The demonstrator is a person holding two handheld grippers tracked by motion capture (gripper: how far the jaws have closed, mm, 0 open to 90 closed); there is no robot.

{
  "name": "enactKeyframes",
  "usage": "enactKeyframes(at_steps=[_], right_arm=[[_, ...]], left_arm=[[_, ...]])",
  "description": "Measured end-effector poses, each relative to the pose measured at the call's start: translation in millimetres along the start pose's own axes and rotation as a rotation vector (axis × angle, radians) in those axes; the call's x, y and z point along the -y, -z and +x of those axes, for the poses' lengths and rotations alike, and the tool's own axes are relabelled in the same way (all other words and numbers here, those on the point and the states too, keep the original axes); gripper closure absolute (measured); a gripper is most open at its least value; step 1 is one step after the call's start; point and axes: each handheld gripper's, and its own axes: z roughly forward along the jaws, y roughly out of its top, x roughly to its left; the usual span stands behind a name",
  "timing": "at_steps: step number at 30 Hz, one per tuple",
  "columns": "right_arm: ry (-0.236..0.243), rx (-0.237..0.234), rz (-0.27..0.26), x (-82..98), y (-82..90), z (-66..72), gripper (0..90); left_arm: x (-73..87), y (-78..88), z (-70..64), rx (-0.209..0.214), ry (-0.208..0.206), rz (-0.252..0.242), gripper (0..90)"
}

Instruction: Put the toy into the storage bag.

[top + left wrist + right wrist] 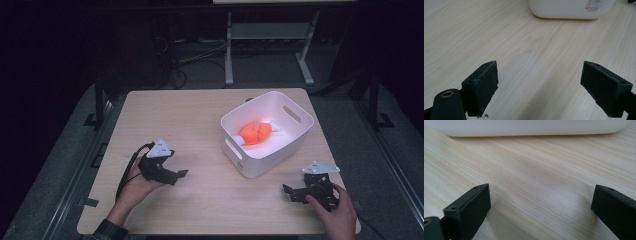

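Note:
A white plastic bin (295, 131) with handle slots stands on the right half of the wooden table (190, 115). An orange lumpy object (255, 133) lies on its floor. My left gripper (181, 175) rests low over the table at the front left, open, with bare wood between its jaws. In the left gripper view the left gripper (540, 82) faces the bin (571, 10). My right gripper (289, 192) sits near the front right corner, open and empty. In the right gripper view the right gripper (541, 207) points at the bin's white wall (529, 127).
Beyond the table's far edge stand a white metal table frame (270, 35) and a tangle of dark cables (190, 55) on the grey floor. Dark posts (98, 100) stand at the table's left and right sides. Bare wood lies between the two grippers.

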Motion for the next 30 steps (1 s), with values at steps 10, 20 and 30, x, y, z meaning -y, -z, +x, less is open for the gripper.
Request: enactKeyframes(at_steps=[10,20,30], right_arm=[[-0.001,0.001,0.000,0.0,0.0,0.2,1.9],[-0.001,0.001,0.000,0.0,0.0,0.2,1.9],[-0.001,0.001,0.000,0.0,0.0,0.2,1.9]], left_arm=[[28.8,9.7,-3.2,-0.024,0.016,-0.041,13.6],[55.0,11.2,-9.0,-0.048,0.037,-0.017,13.6],[78.9,11.1,-9.0,-0.100,0.063,0.038,13.3]])
